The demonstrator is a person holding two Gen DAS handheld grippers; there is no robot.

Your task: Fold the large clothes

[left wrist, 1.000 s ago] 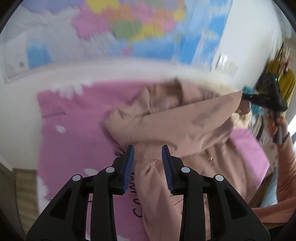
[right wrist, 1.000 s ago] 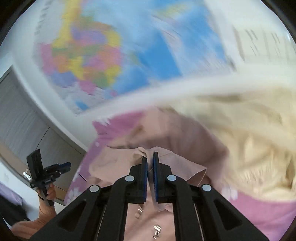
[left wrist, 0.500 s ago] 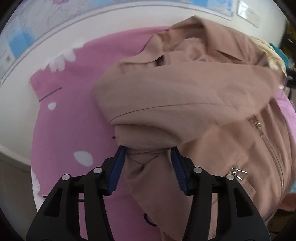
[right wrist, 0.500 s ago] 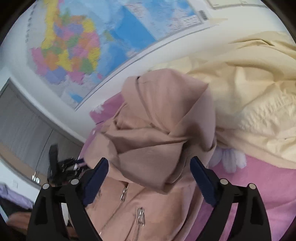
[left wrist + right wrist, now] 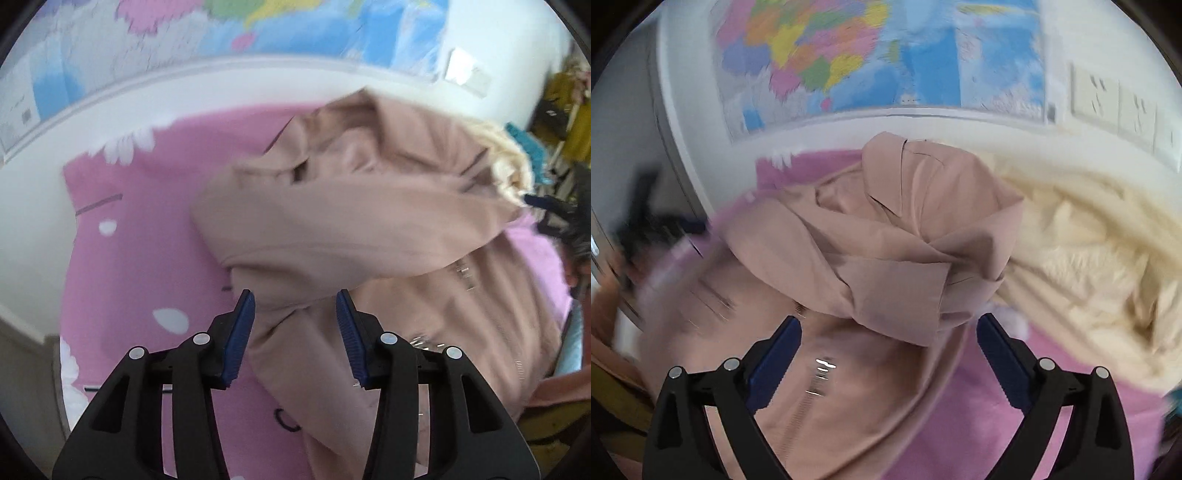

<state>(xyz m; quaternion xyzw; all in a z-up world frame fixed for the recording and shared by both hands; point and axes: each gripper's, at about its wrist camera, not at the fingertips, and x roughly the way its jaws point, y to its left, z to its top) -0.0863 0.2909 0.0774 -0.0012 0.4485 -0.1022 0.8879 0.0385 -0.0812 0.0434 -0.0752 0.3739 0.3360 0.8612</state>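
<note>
A large beige-pink zip jacket (image 5: 351,229) lies on a pink bedsheet (image 5: 140,229), its sleeves folded across the chest. It also shows in the right wrist view (image 5: 879,266), with a sleeve cuff lying on top. My left gripper (image 5: 295,325) is open, above the jacket's left side, holding nothing. My right gripper (image 5: 888,354) is wide open above the zip front, empty. The right gripper also shows at the right edge of the left wrist view (image 5: 550,214).
A cream blanket (image 5: 1089,251) is bunched on the bed right of the jacket. A white wall with a coloured map (image 5: 849,55) rises behind the bed. A cabinet (image 5: 624,155) stands at the left. Clutter sits at the far right (image 5: 561,110).
My right gripper let go of the sleeve and opened wide, and the sleeve now lies across the jacket. My left gripper opened wider, dipped to the jacket, then drew back.
</note>
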